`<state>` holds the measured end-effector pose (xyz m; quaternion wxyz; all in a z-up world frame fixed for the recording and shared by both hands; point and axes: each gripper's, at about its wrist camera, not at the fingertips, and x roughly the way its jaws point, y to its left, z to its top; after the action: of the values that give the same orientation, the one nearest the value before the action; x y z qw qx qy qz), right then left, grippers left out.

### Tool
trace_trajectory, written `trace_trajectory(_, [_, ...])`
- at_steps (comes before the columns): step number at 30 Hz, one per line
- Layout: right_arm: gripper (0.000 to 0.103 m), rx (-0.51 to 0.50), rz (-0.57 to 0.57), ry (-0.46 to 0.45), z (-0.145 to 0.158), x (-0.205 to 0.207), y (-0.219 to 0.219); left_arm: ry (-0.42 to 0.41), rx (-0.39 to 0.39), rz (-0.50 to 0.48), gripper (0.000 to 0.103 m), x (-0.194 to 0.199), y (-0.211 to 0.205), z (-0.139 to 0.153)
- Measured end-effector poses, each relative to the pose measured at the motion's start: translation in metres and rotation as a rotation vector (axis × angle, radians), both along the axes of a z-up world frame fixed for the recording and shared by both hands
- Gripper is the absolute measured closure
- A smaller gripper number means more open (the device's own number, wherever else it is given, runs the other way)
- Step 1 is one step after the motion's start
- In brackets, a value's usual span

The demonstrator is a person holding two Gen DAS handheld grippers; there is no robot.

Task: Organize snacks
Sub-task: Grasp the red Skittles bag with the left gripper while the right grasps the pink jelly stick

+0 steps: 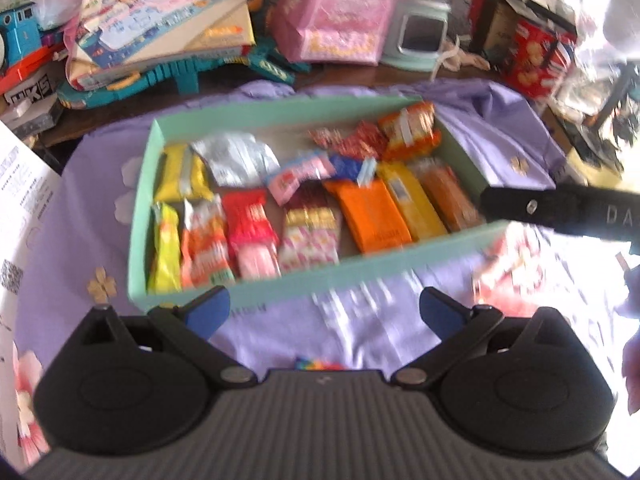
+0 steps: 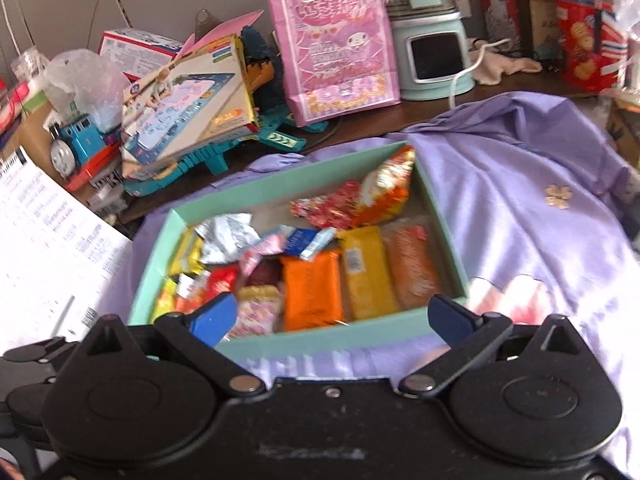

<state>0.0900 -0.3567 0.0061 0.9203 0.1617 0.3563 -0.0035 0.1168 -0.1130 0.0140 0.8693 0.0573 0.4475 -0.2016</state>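
Snack packets lie in a shallow mint-green box on a lilac cloth spread over the cluttered desk. The left gripper hovers just before the box's near wall, jaws wide apart and empty; the right gripper hangs over that wall, equally spread, holding nothing. The orange packet, yellow bar and red packet are probably light, crinkly and slippery, their contents crushable; a pinch across the short width or at a sealed end seems safest. Packets lie touching, so finger room is scant. The thin card walls may flex or slide. A pink gift bag and toy boxes crowd the far side; open cloth remains at the right.
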Motion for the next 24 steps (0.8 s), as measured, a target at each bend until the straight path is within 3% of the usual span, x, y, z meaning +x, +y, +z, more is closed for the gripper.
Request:
trace_trajectory(4, [0.000, -0.046, -0.002, 0.022, -0.016, -0.019, -0.010, 0.046, 0.034, -0.003, 0.000, -0.017, 0.000, -0.027])
trace_trajectory(9, [0.000, 0.015, -0.017, 0.101, -0.042, -0.030, -0.030, 0.103, 0.085, -0.011, 0.000, -0.033, 0.008, -0.057])
trace_trajectory(17, [0.000, -0.001, -0.039, 0.139, -0.068, -0.031, -0.040, 0.171, 0.106, -0.018, 0.001, -0.038, 0.009, -0.085])
trace_trajectory(19, [0.000, -0.031, -0.037, 0.143, -0.071, -0.027, -0.040, 0.182, 0.096, -0.021, 0.010, -0.038, 0.008, -0.089])
trace_trajectory(23, [0.015, -0.063, -0.049, 0.169, -0.082, -0.024, -0.047, 0.137, 0.113, -0.031, 0.025, -0.037, 0.002, -0.089])
trace_trajectory(24, [0.025, -0.064, -0.054, 0.176, -0.084, -0.026, -0.050, 0.132, 0.108, -0.031, 0.027, -0.036, 0.002, -0.089])
